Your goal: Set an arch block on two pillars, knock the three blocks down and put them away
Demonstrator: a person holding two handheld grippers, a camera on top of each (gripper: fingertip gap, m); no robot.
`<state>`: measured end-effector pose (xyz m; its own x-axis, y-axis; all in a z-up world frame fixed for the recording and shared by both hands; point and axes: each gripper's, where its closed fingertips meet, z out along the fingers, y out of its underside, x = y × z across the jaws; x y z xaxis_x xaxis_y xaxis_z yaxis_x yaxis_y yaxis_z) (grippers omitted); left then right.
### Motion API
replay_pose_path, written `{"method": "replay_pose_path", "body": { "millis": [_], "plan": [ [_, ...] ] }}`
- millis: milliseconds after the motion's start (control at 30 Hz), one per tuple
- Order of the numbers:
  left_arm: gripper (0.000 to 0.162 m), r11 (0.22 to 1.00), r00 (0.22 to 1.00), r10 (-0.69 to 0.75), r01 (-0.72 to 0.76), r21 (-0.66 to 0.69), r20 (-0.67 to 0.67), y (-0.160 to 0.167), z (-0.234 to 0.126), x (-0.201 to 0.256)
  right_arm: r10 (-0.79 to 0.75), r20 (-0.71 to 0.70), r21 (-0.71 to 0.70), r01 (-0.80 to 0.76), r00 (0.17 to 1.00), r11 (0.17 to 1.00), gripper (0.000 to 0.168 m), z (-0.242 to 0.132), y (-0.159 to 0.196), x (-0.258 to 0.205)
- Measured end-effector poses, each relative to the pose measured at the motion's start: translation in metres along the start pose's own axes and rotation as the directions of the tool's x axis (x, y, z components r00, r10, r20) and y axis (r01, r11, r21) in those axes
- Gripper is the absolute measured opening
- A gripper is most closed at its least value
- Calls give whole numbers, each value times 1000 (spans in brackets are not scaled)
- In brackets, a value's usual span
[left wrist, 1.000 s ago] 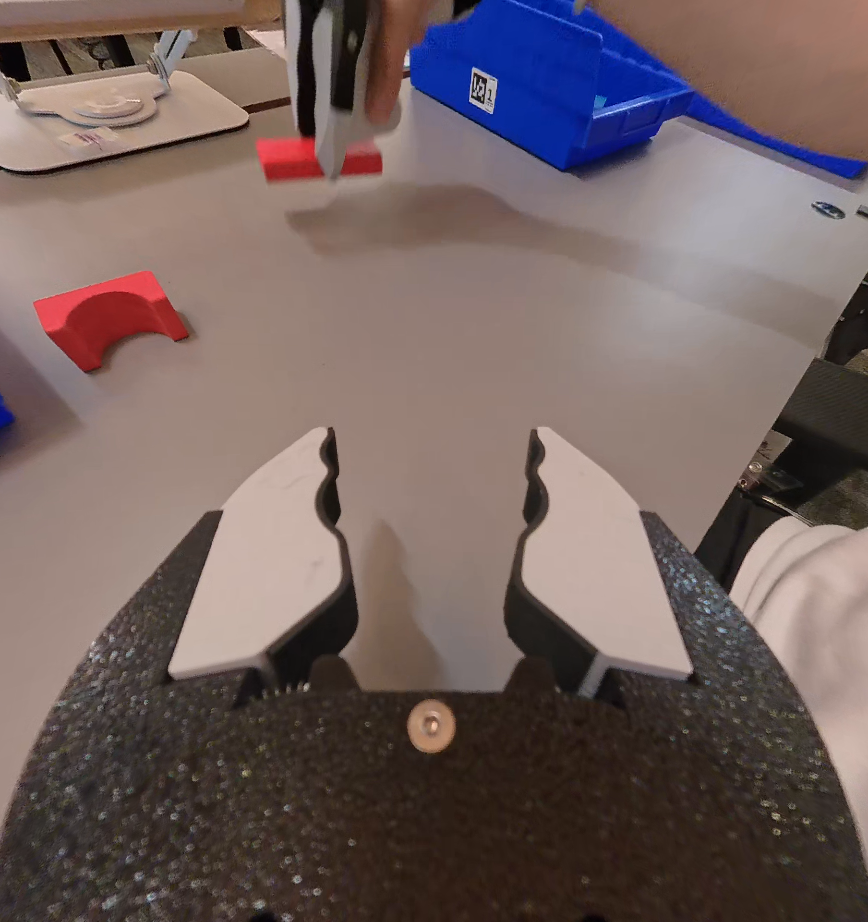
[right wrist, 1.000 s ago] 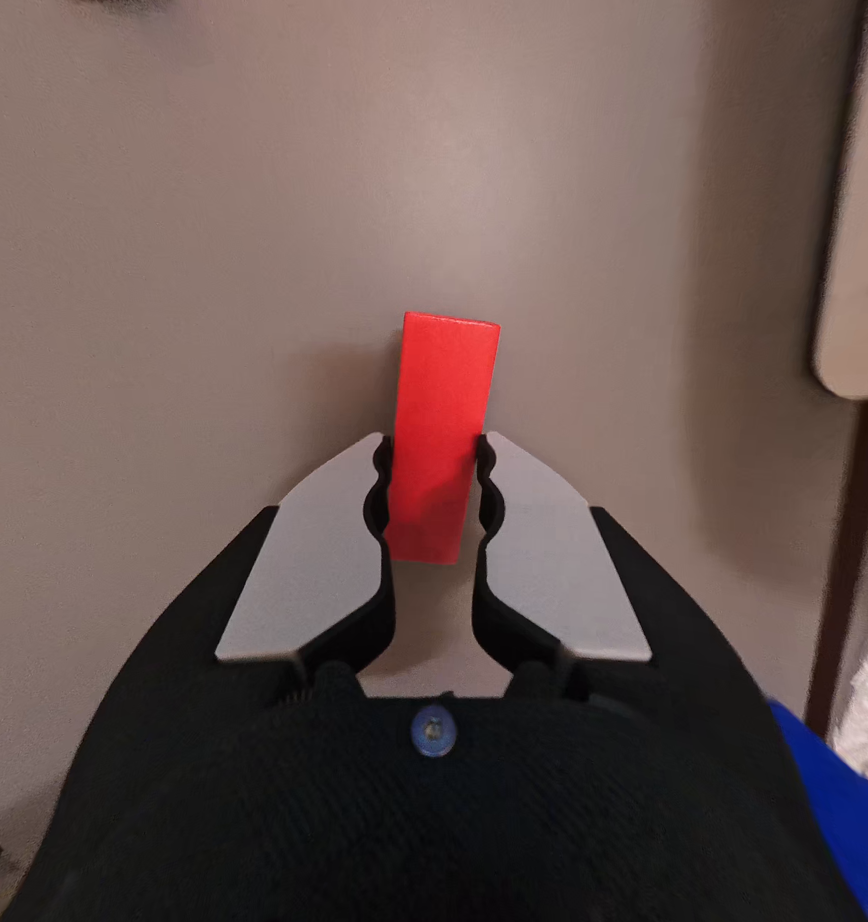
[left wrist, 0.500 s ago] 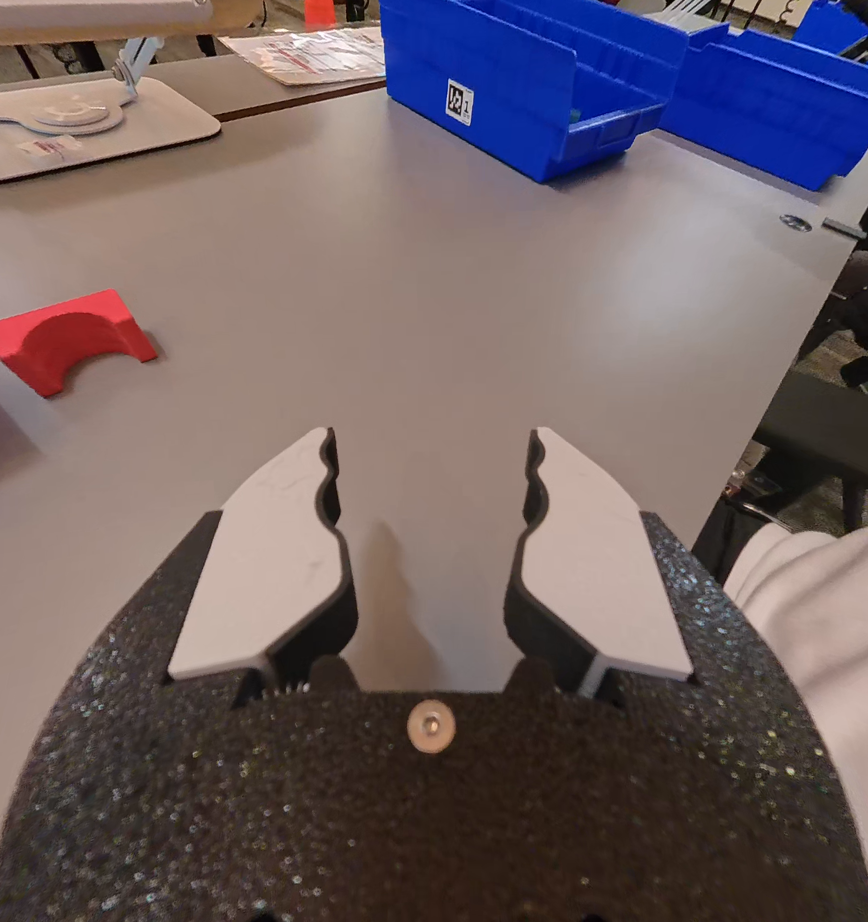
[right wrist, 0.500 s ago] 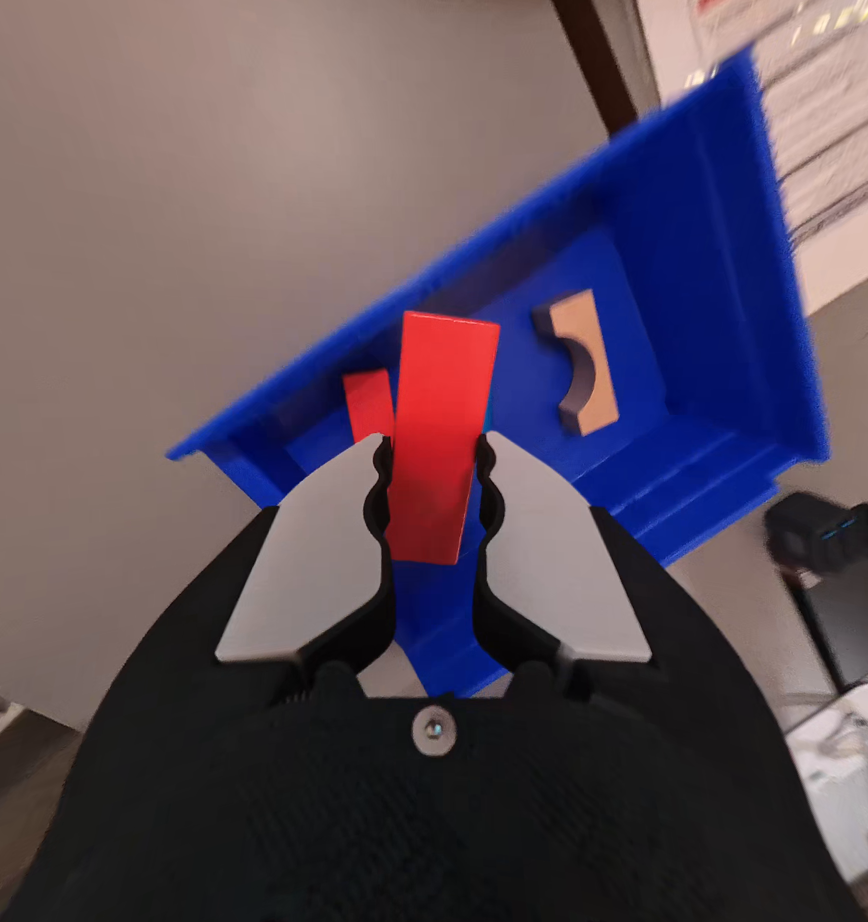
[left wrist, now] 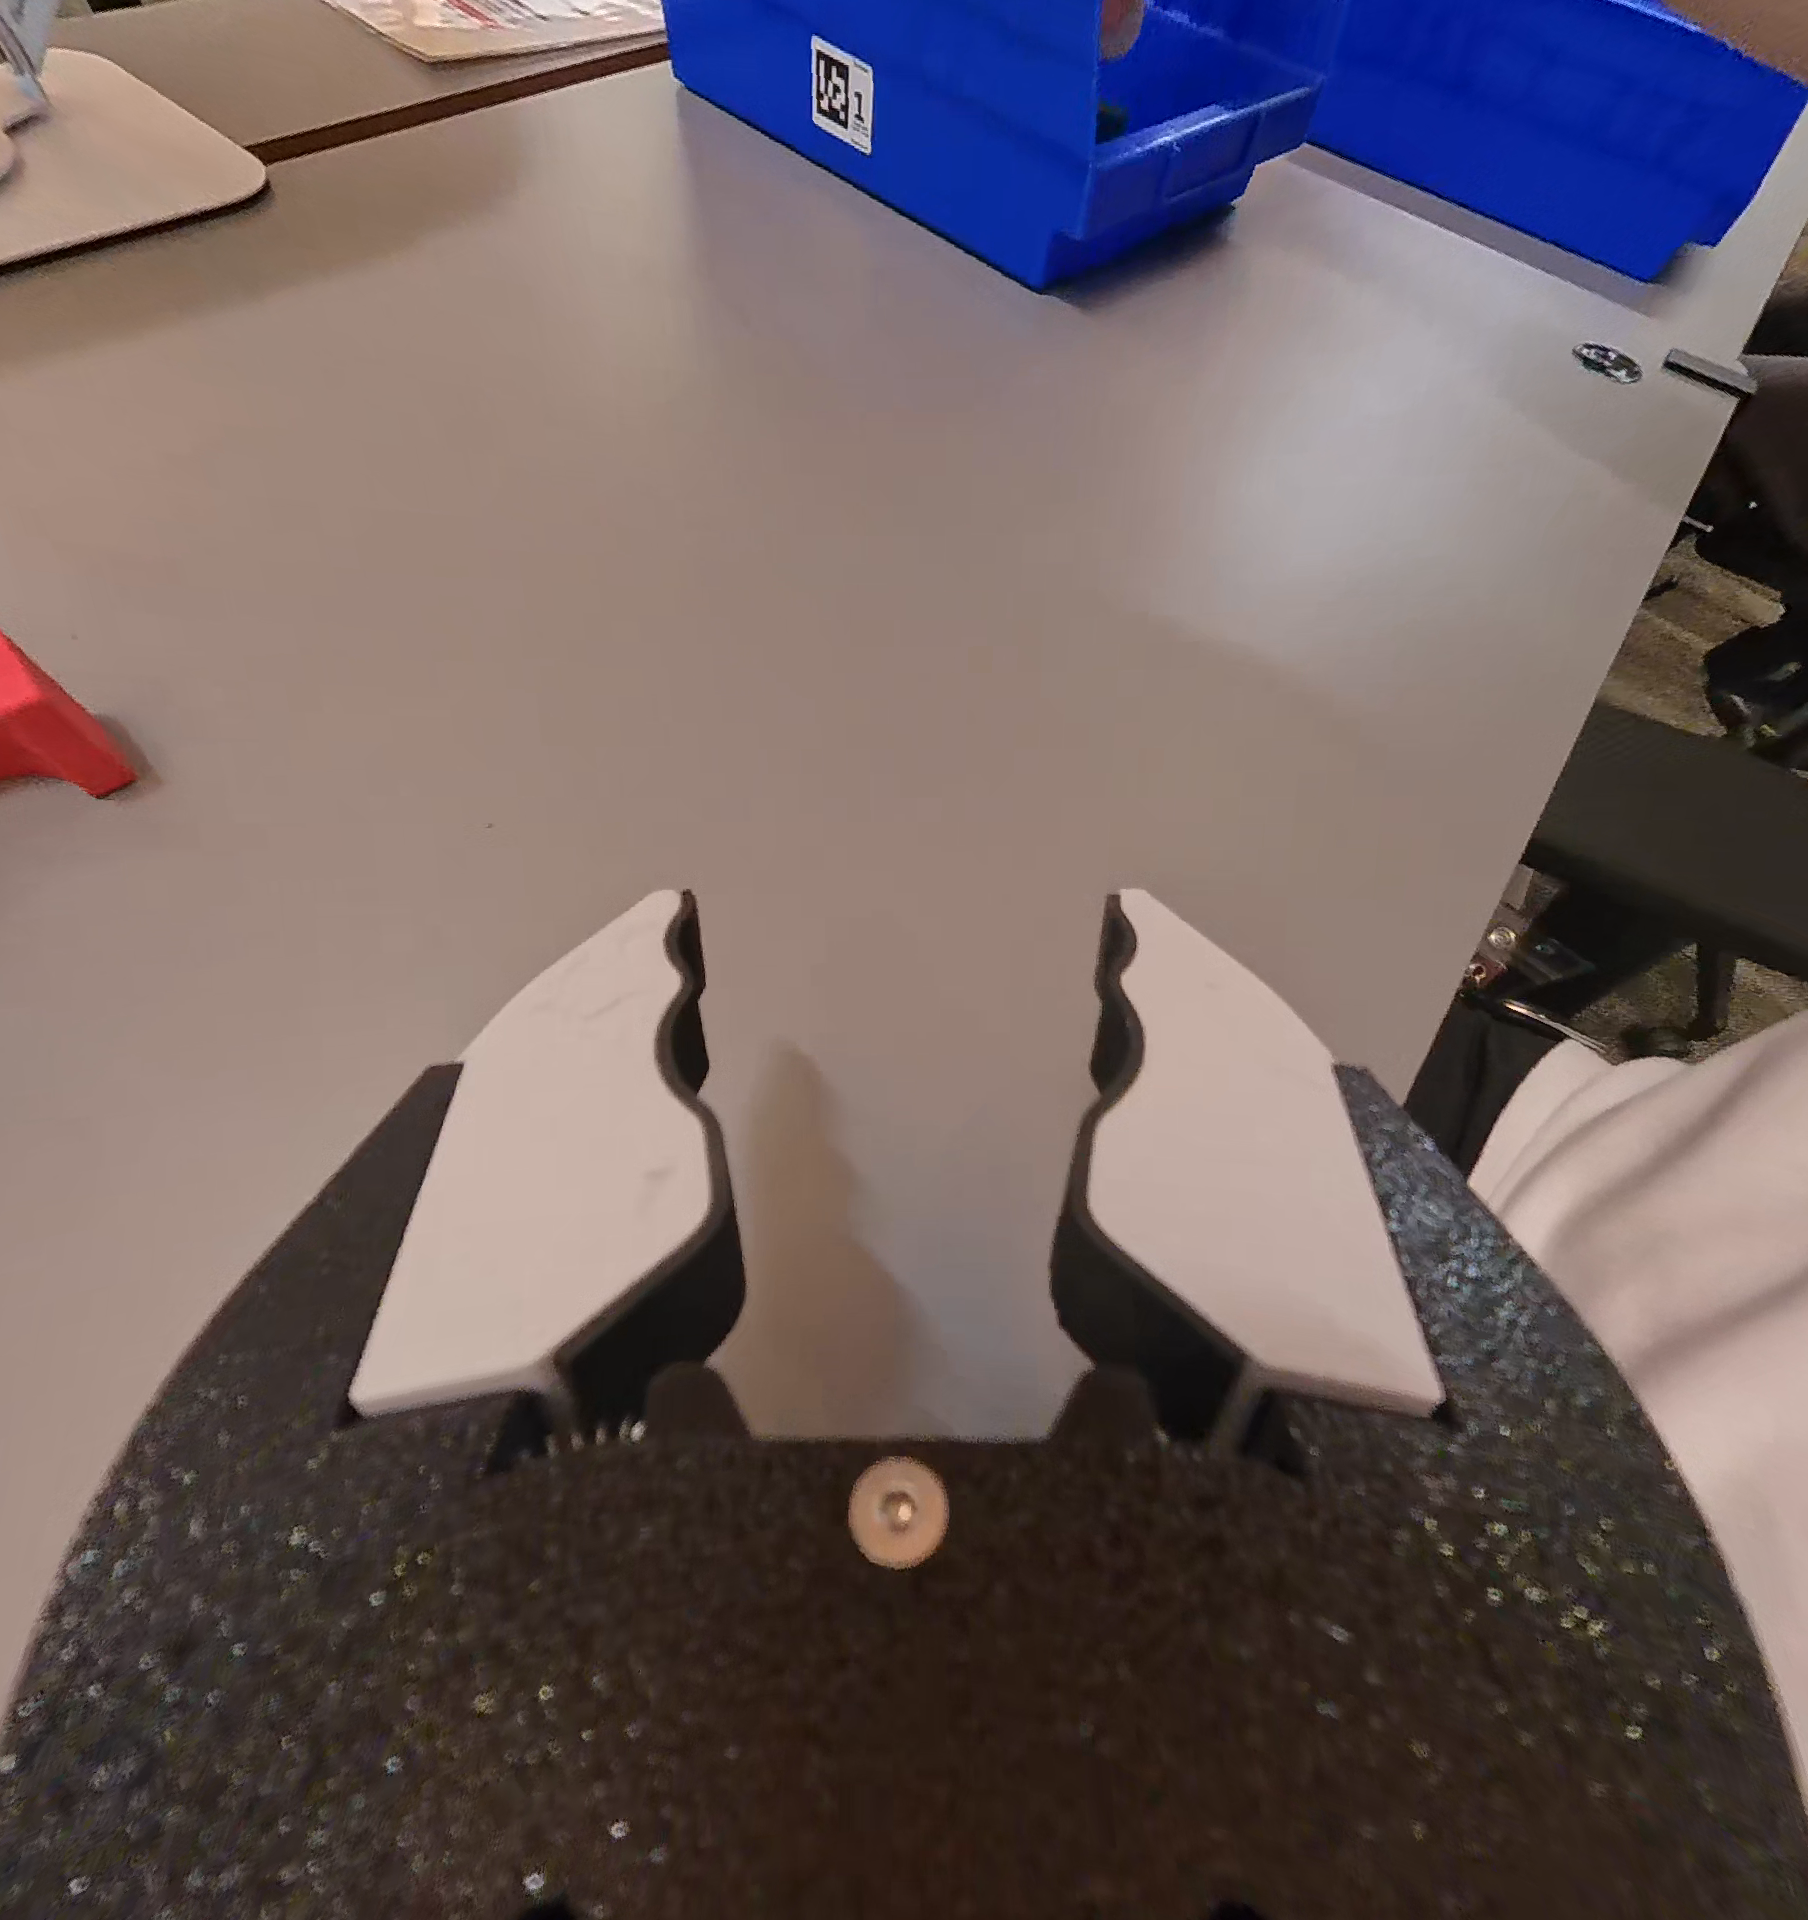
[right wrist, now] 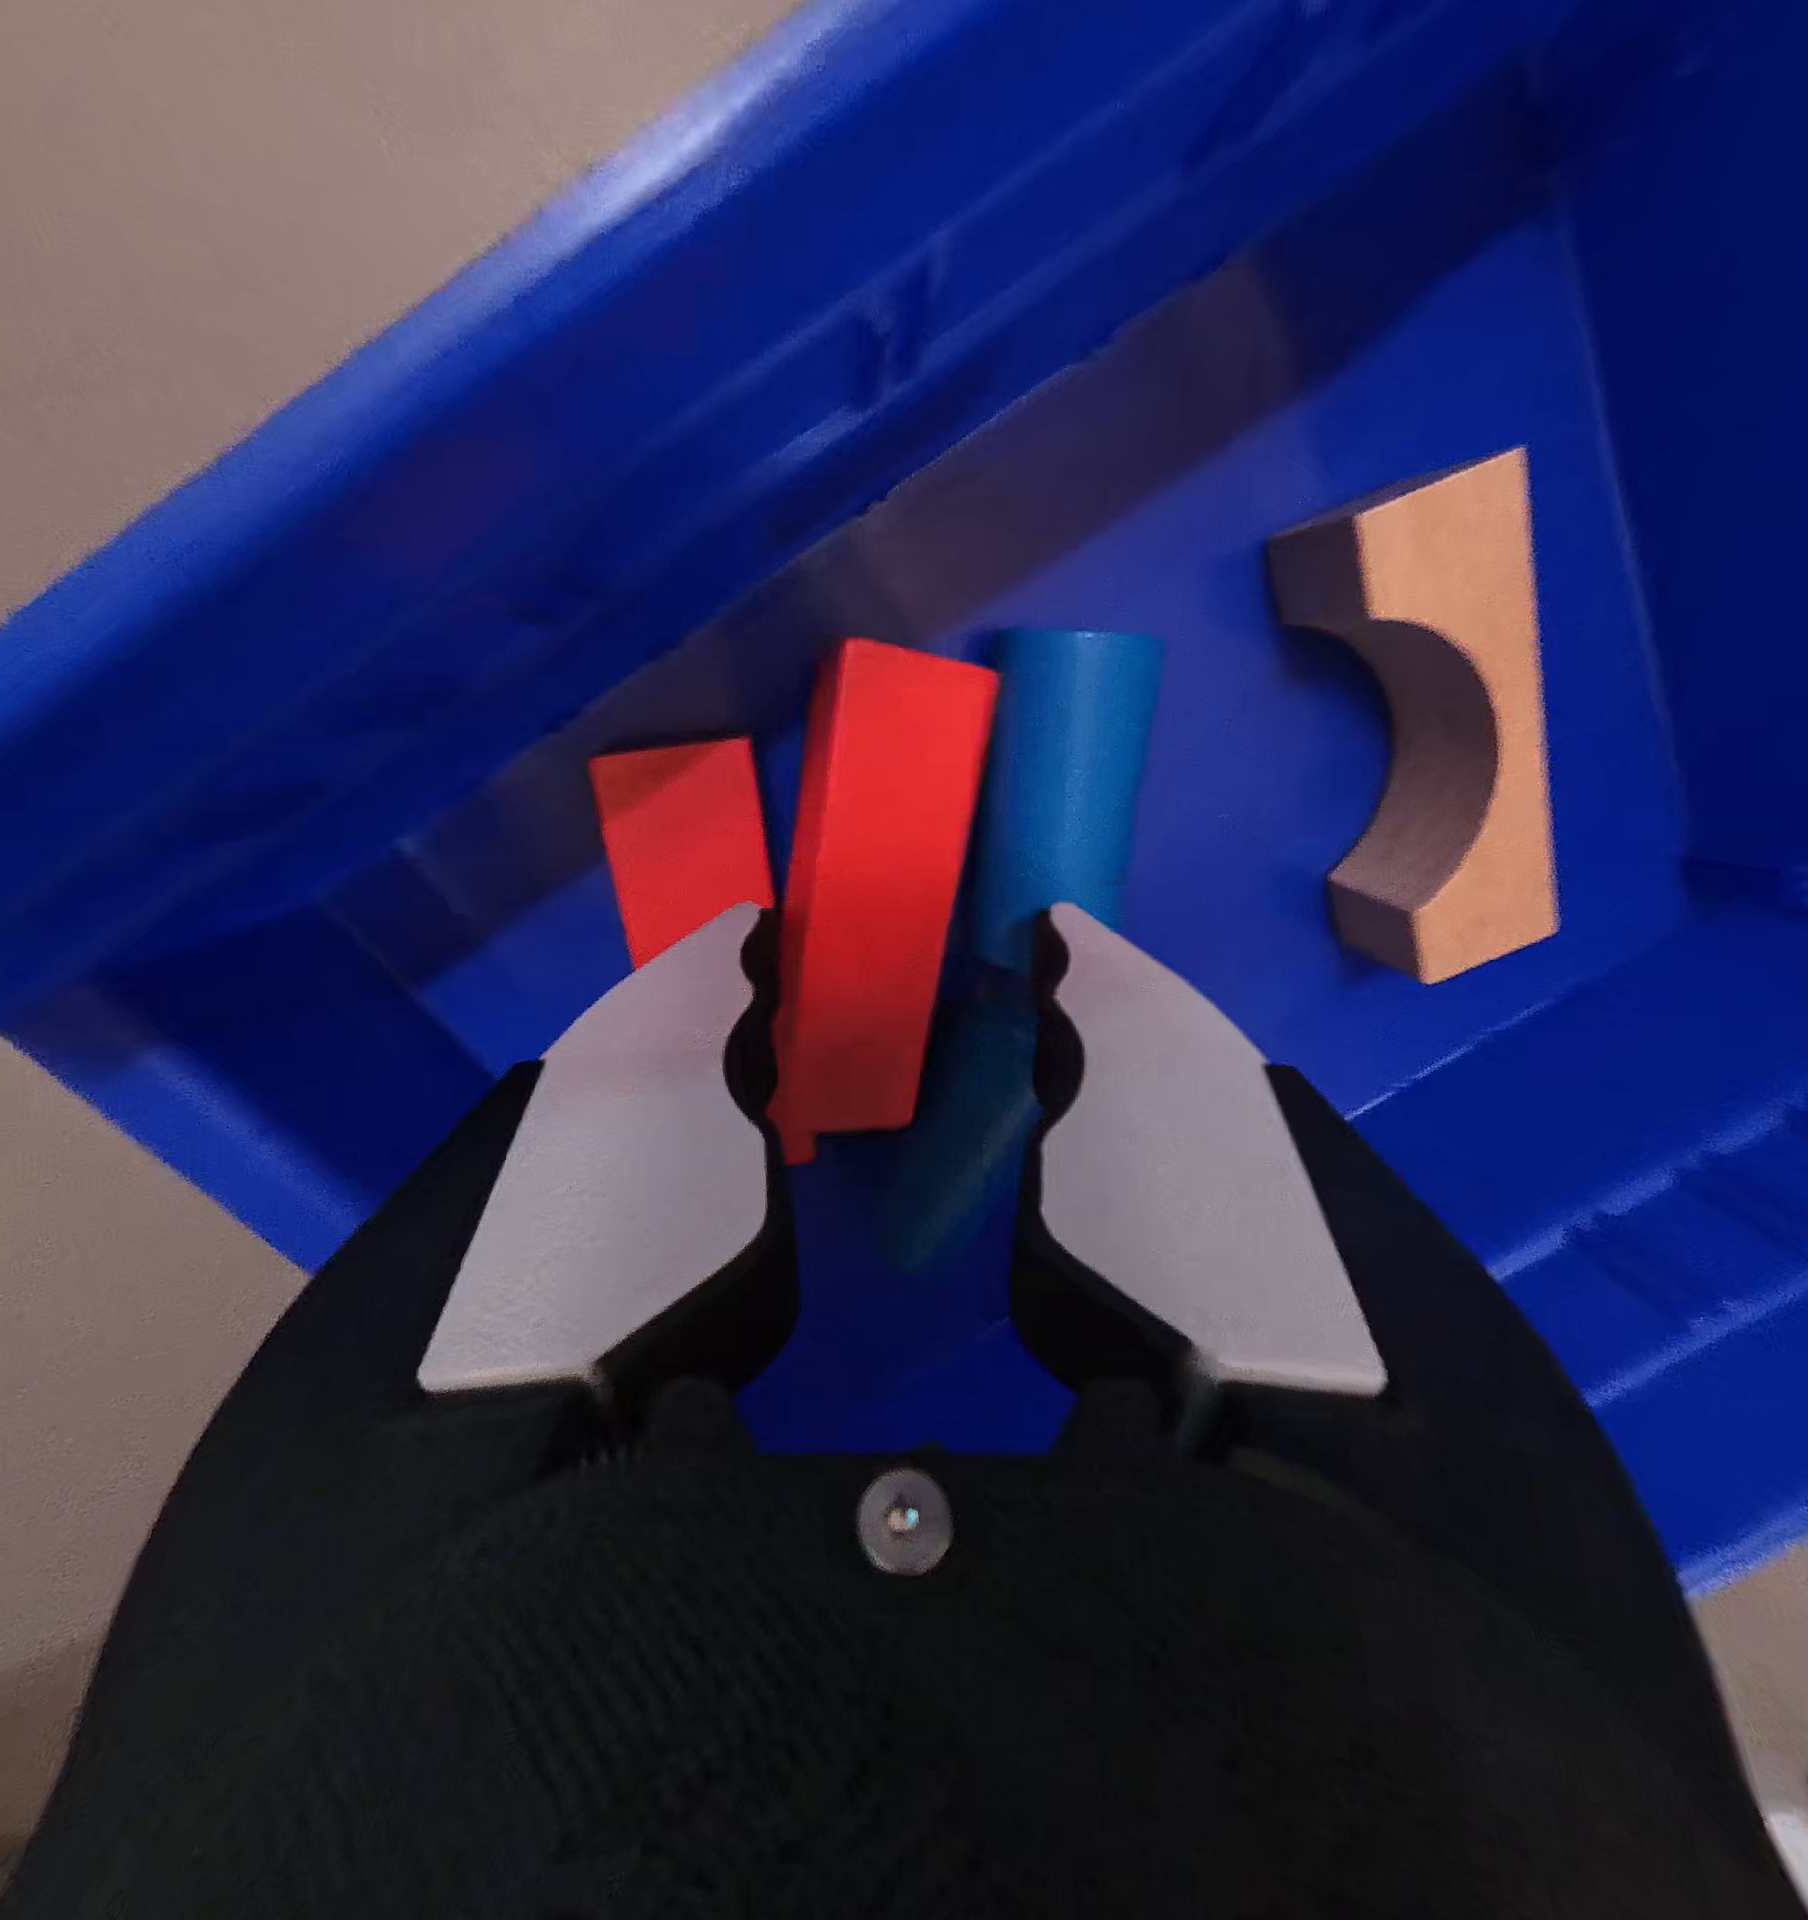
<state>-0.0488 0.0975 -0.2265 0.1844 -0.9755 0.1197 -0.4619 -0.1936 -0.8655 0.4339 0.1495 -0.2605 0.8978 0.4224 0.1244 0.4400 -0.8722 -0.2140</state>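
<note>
Between the fingers of the right gripper (right wrist: 900, 914), low in the right wrist view, a red flat block (right wrist: 879, 894) stands tilted. Its left edge lies against the left finger's pad, while a clear gap separates it from the right finger, so the jaws are parted wider than the block and it is not clamped. Whether the block rests on something below I cannot tell. Just right of it, a blue cylinder (right wrist: 1061, 790) lies lengthwise, its near end running down between the fingers. Left of the red flat block, partly hidden by the left fingertip, sits a second red block (right wrist: 682, 842). Farther to the right, an orange arch block (right wrist: 1451, 717) lies on its side. All of these are inside a blue bin (right wrist: 671, 364), whose wall crosses the upper frame diagonally.

Across the lower half of the left wrist view, the left gripper (left wrist: 900, 904) hangs wide open and empty over the grey surface (left wrist: 879, 520). At the left edge, beyond the fingertips, part of a red arch block (left wrist: 17, 717) rests on the surface. A pale sleeve (left wrist: 1731, 1247) fills the lower right. Farther up, the blue bin (left wrist: 983, 135) bearing a white tag stands at top centre, with another blue bin (left wrist: 1554, 135) just beside it at the upper right. A beige flat base (left wrist: 79, 177) lies at the upper left.
</note>
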Motion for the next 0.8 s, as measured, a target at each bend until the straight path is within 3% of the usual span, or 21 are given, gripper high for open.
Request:
{"method": "replay_pose_path", "body": {
  "millis": [100,267,367,500,633,800],
  "plan": [
    [72,1000,1000,8,-8,-5,-1,0,1,3,-45,-61,6,45,997,999,55,-10,-6,6],
    [72,1000,1000,8,-8,-2,-4,1,2,4,-50,-169,110,70,984,992,48,-60,-33,14],
    [72,1000,1000,1,-1,16,-3,0,1,3,-41,-179,246,85,983,966,45,-101,-71,-1],
    [72,999,1000,-19,19,43,-8,-1,1,2,-143,-91,368,167,986,915,45,-130,-135,-60],
    [72,998,1000,-28,28,51,-12,1,-2,2,-350,21,405,313,936,859,56,-112,-205,-146],
    [72,998,1000,-20,20,54,2,4,-10,2,-491,158,389,403,857,828,67,-43,-288,-248]
  ]
}}
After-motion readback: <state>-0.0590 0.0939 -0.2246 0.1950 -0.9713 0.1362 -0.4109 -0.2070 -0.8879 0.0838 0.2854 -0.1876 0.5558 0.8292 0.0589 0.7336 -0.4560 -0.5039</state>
